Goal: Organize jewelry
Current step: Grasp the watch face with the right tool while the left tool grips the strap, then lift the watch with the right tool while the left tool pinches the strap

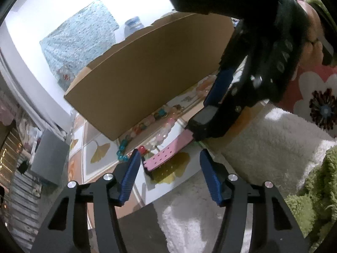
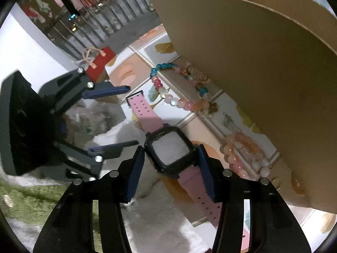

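Gripping watch point(image 2: 171, 154) by case: right tool point(image 2: 171, 158) closed on case sides, straps hanging free above counter point(image 2: 189, 124). Left tool point(image 1: 169, 158) wide open, empty, near strap end. Keep grip square; lift clear of beads point(image 2: 183, 103) toward box point(image 2: 252, 63).

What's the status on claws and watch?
Right claw shut on pink-strapped black square watch. Left claw open, beside strap end. Brown cardboard box close alongside.

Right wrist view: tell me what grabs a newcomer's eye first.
The pink watch, its black case clamped between the right hand-held gripper fingers. Behind it, bead bracelets lie on the table along a big cardboard box. The left hand-held gripper hangs open at left.
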